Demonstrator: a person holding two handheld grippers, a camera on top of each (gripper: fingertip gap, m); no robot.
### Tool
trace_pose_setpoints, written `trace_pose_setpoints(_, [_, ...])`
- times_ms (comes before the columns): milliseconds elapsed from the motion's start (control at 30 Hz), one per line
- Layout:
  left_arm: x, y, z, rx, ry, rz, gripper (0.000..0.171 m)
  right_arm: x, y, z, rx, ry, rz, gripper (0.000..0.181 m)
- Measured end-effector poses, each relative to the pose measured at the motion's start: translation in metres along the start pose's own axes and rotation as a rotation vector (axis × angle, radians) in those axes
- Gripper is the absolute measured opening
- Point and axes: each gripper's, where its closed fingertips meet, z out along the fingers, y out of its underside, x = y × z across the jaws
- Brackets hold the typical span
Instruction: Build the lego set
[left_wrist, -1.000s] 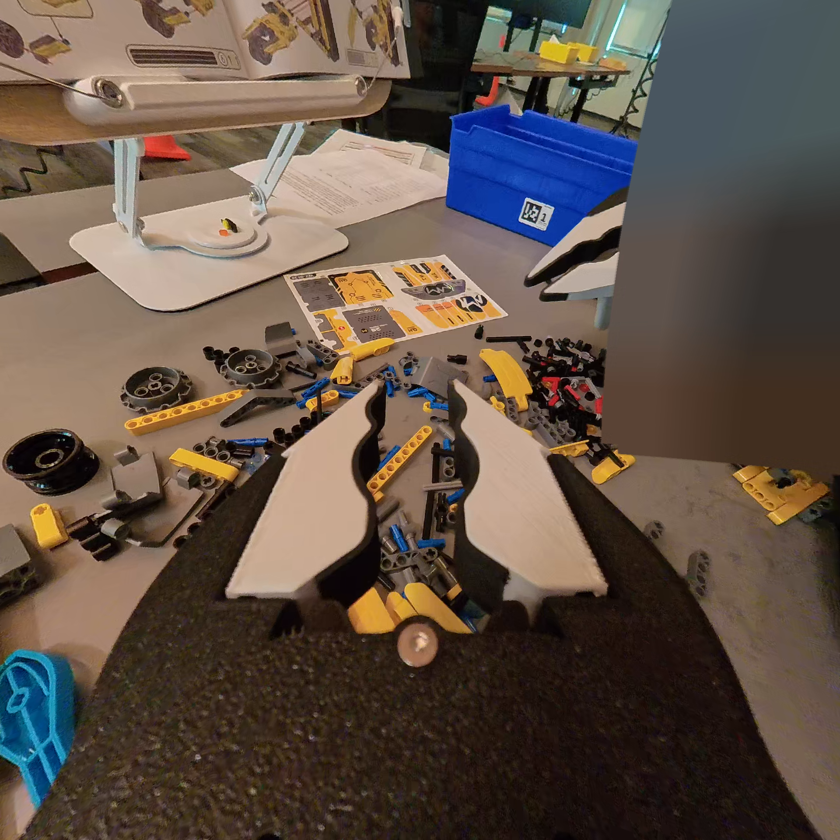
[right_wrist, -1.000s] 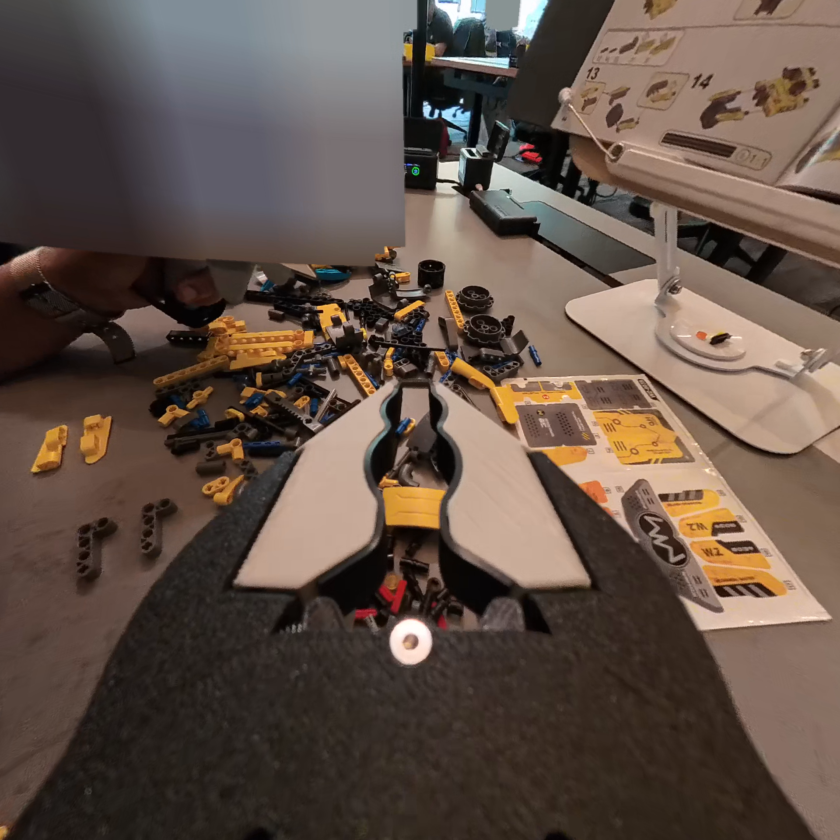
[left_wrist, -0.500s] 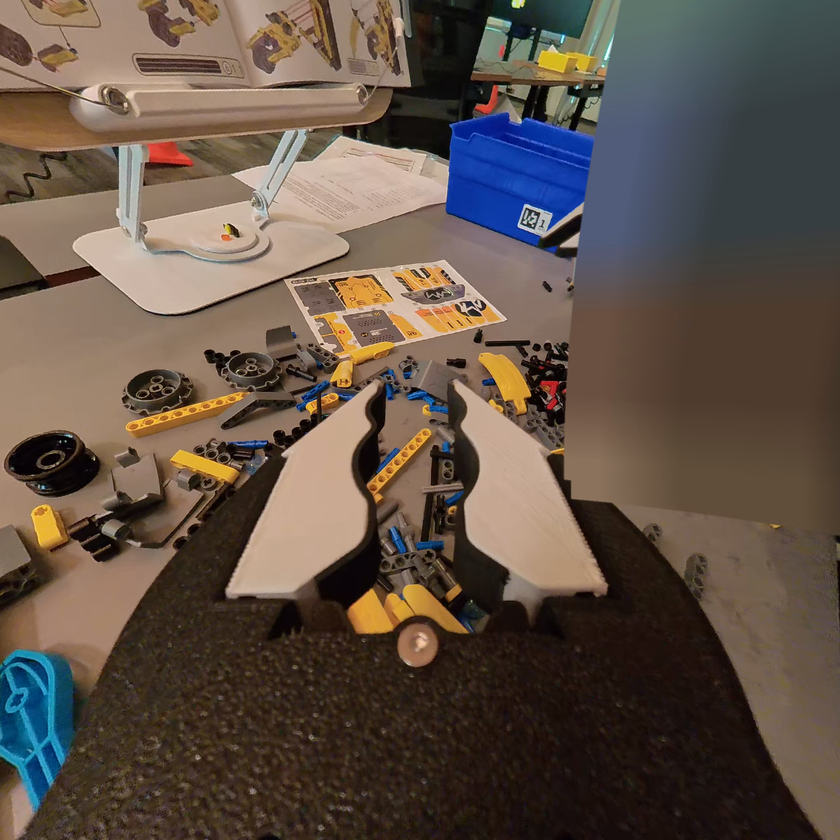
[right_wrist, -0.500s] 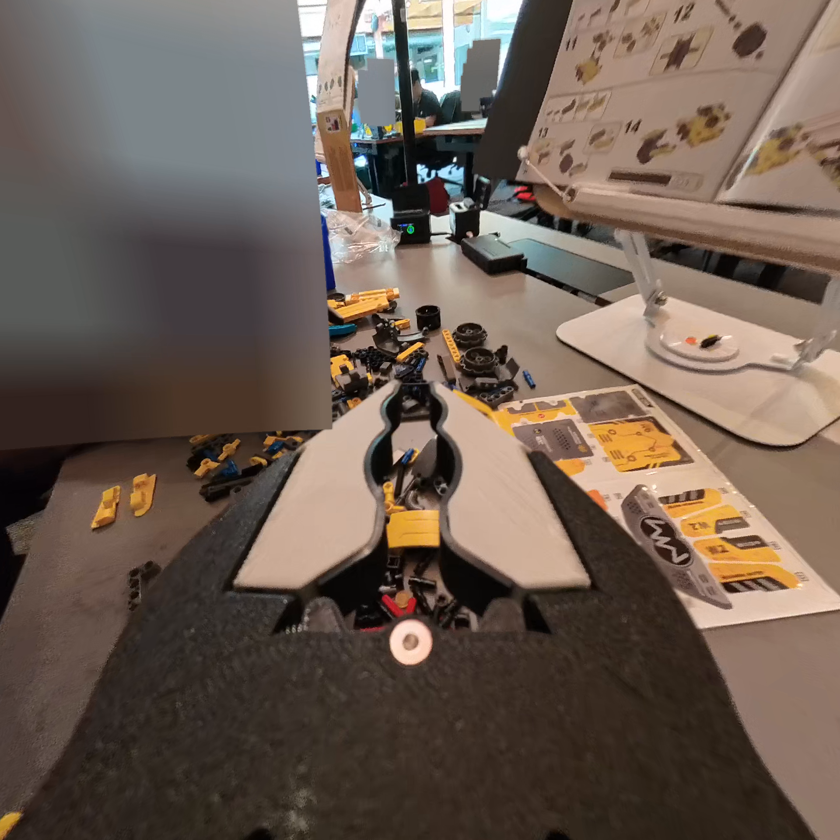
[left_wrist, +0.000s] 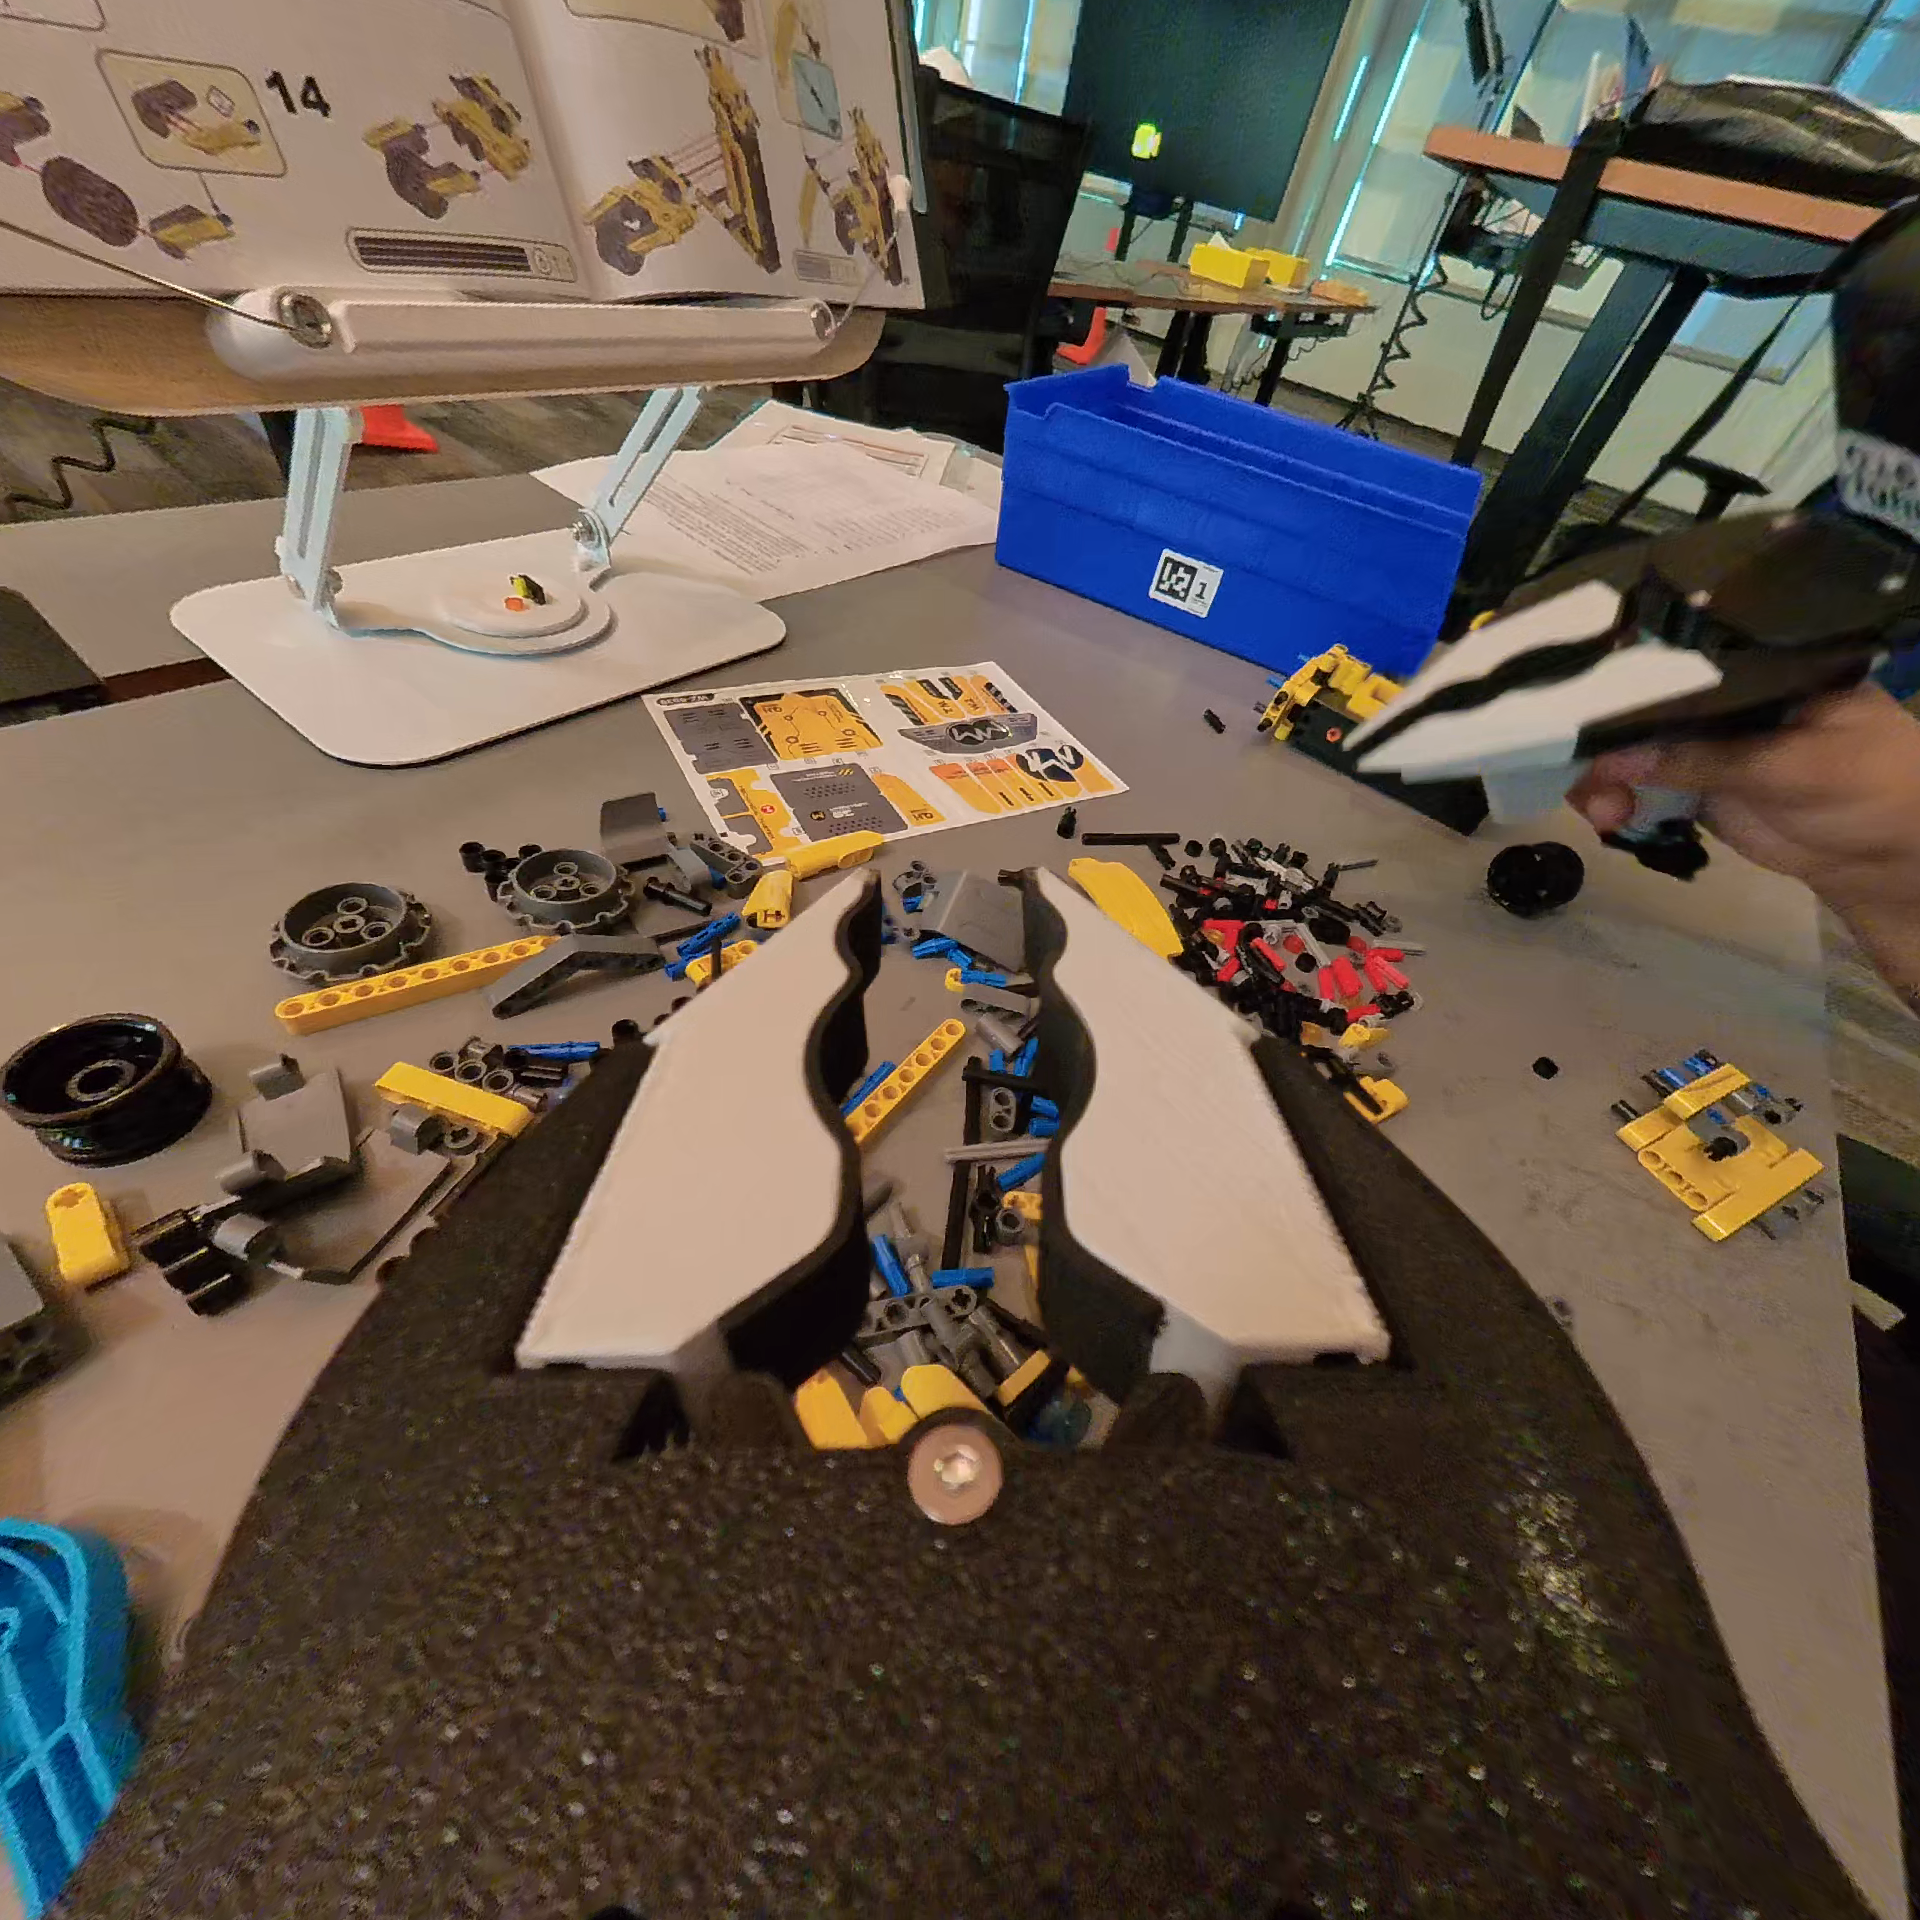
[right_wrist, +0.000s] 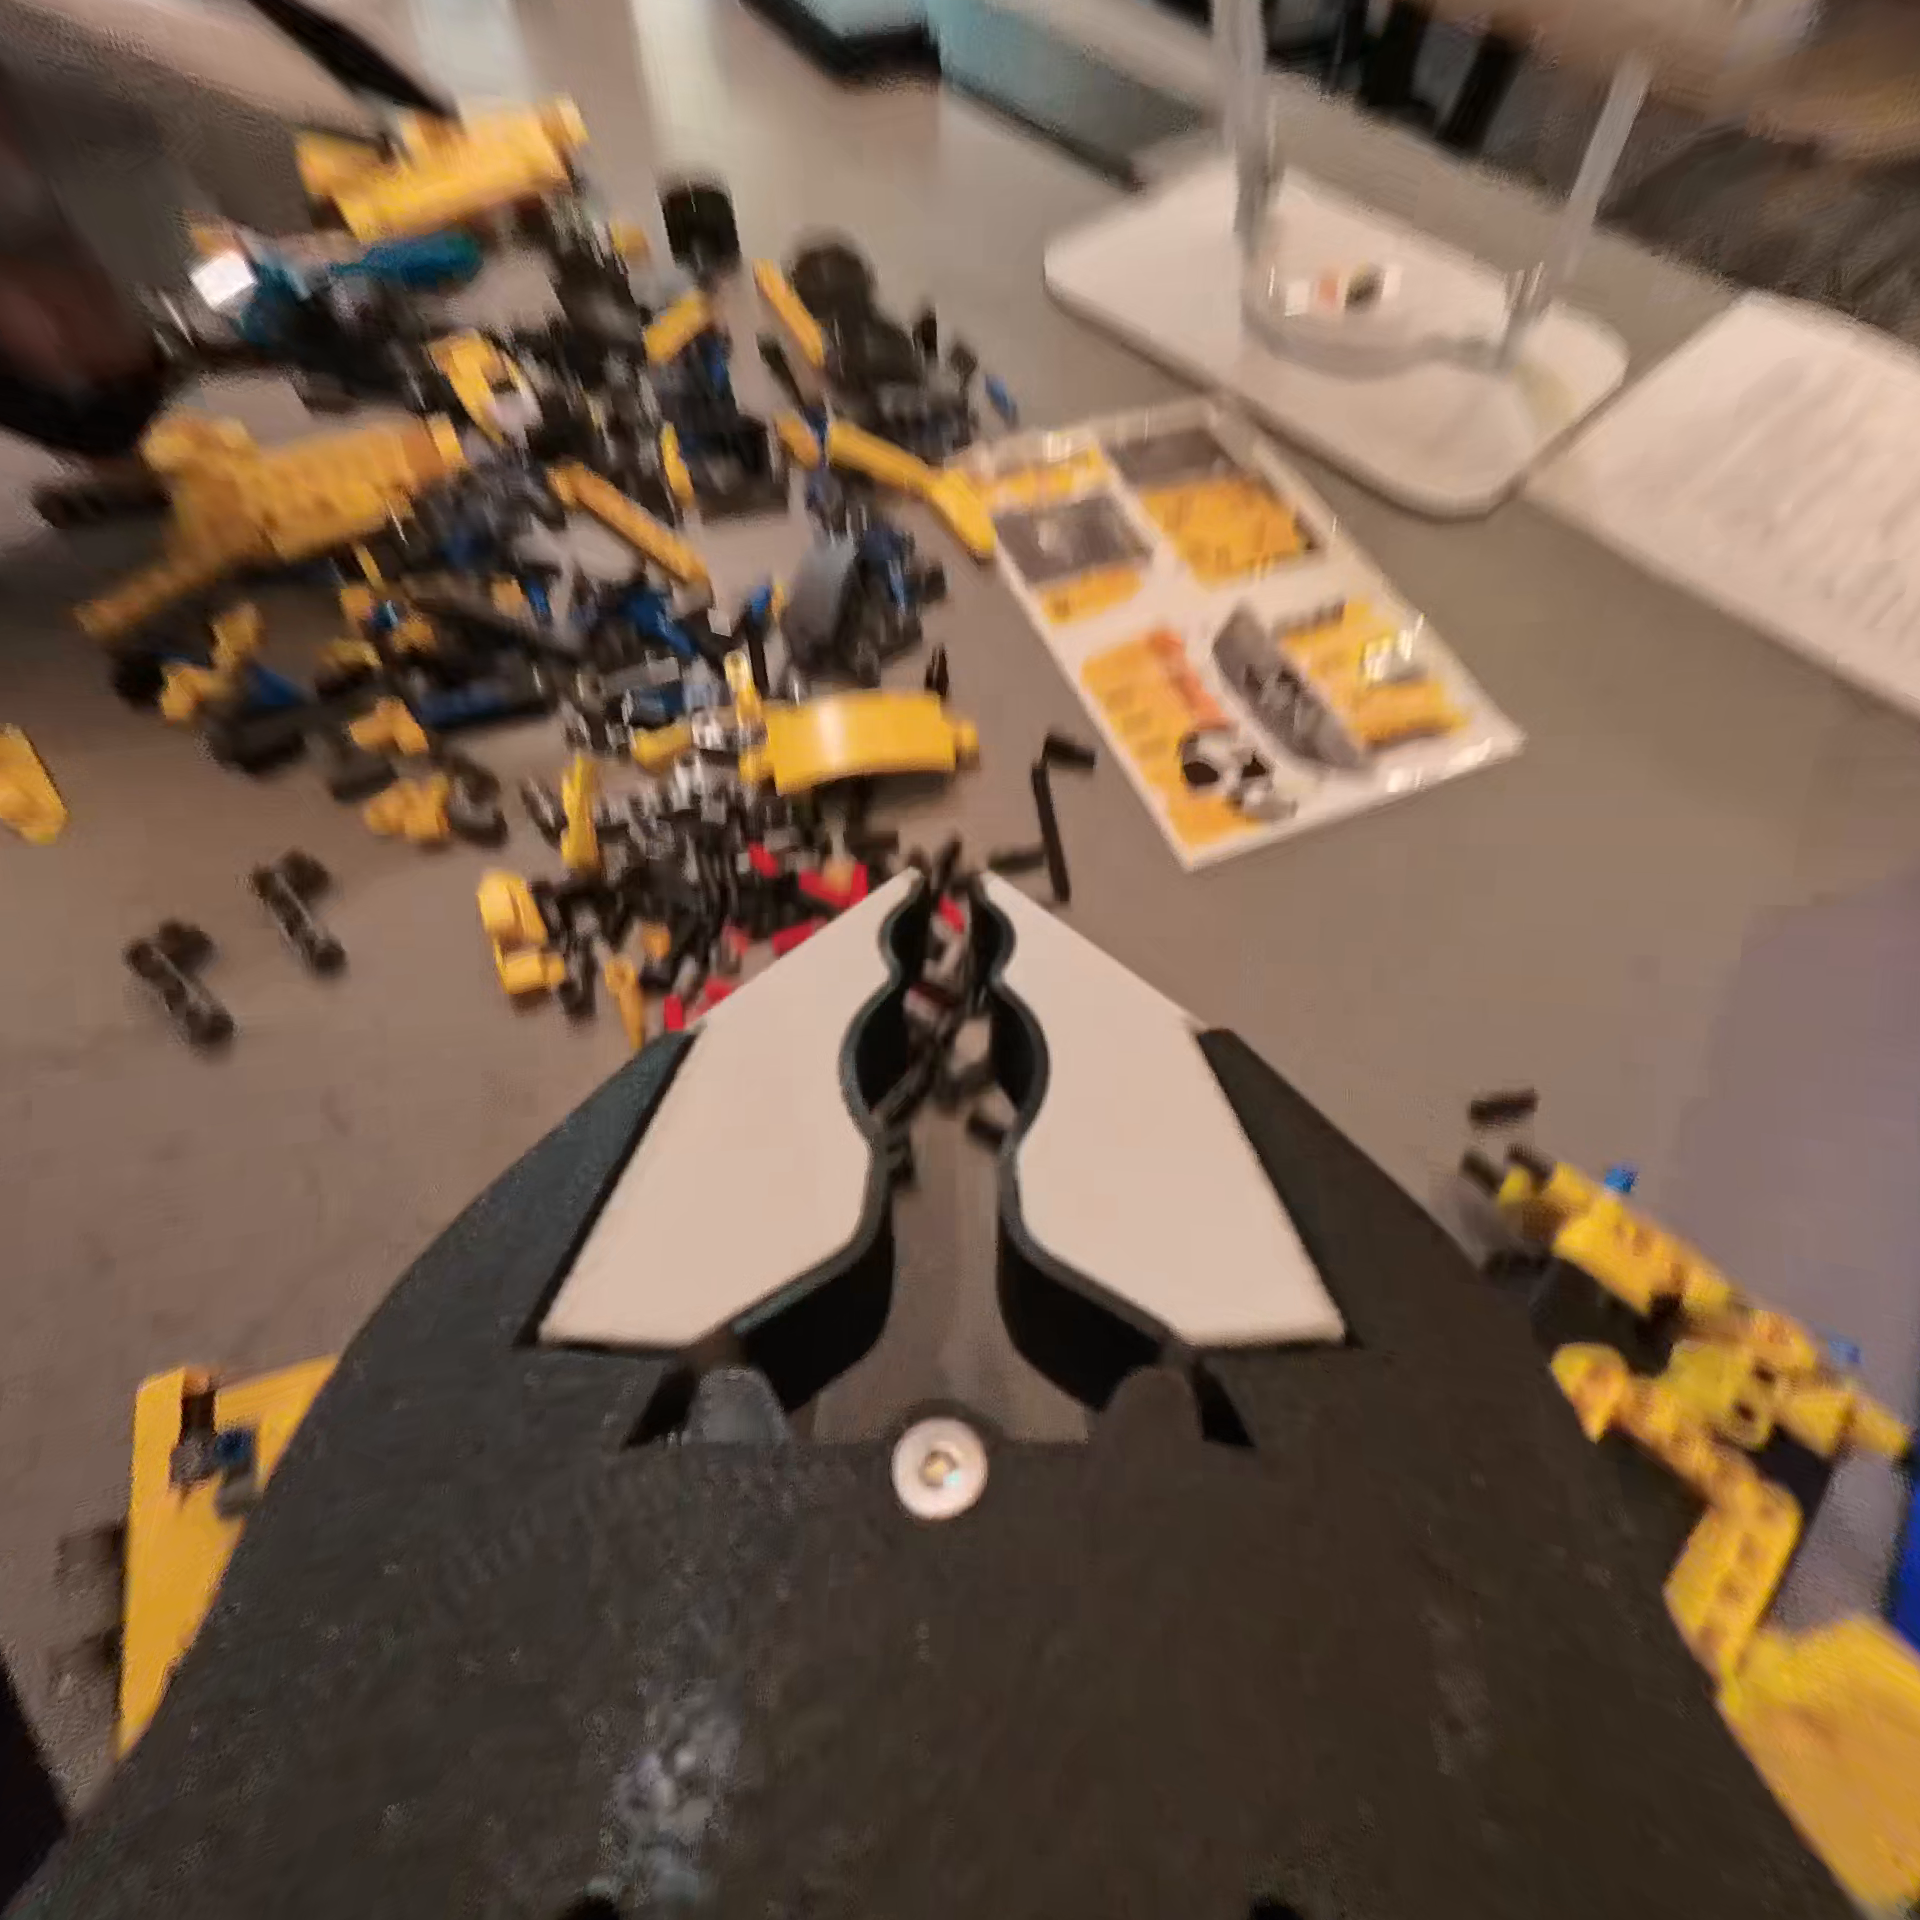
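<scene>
My left gripper (left_wrist: 951, 883) hangs over the loose brick pile (left_wrist: 966, 1091) on the grey table (left_wrist: 156, 831), jaws parted wide, nothing between them; a yellow holed beam (left_wrist: 906, 1078) and blue pins lie on the table in the gap. Grey wheel hubs (left_wrist: 351, 928) and a black tire (left_wrist: 99, 1086) sit off to the left, sticker sheet (left_wrist: 883, 753) just beyond the pile, blue bin (left_wrist: 1236, 520) behind that, white book stand (left_wrist: 478, 644) with an open instruction booklet far left.

My right gripper (right_wrist: 948, 888) is over the black and red pins (right_wrist: 790, 904), jaws narrow with a slim gap. View is motion-blurred, so I can't tell for sure, but they look empty. Curved yellow panel (right_wrist: 862, 732) lies just ahead; a yellow sub-assembly (right_wrist: 1683, 1382) sits to the right.
</scene>
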Motion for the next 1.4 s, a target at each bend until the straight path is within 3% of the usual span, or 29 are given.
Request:
trace_pose_setpoints(100, [0.001, 0.001, 0.001, -0.007, -0.001, 0.009, 0.026, -0.009, 0.038, -0.003, -0.134, 0.025, 0.027, 0.013])
trace_pose_setpoints(233, [0.0, 0.003, 0.002, -0.019, -0.013, 0.026, 0.026, -0.019, 0.056, 0.003, -0.202, 0.001, 0.034, 0.012])
trace_pose_setpoints(667, [-0.003, 0.004, 0.0, -0.027, -0.024, 0.03, 0.026, -0.028, 0.064, 0.014, -0.272, -0.074, 0.026, 0.004])
trace_pose_setpoints(1000, [-0.003, 0.004, -0.001, -0.027, -0.027, 0.039, 0.026, -0.026, 0.068, 0.017, -0.343, -0.044, -0.028, 0.005])
trace_pose_setpoints(1133, [-0.003, 0.003, -0.002, -0.02, -0.026, 0.035, 0.026, -0.025, 0.062, 0.015, -0.312, -0.019, -0.06, 0.005])
trace_pose_setpoints(1267, [0.004, 0.0, -0.002, -0.006, 0.017, 0.037, 0.026, -0.037, 0.031, 0.005, -0.17, -0.037, -0.157, 0.005])
trace_pose_setpoints(1333, [0.024, -0.004, 0.0, 0.018, 0.128, 0.026, 0.026, -0.047, 0.014, 0.0, -0.093, -0.025, -0.25, 0.004])
trace_pose_setpoints(1400, [0.059, -0.005, 0.0, 0.024, 0.334, -0.032, 0.026, -0.063, -0.003, -0.004, -0.015, -0.029, -0.343, 0.004])
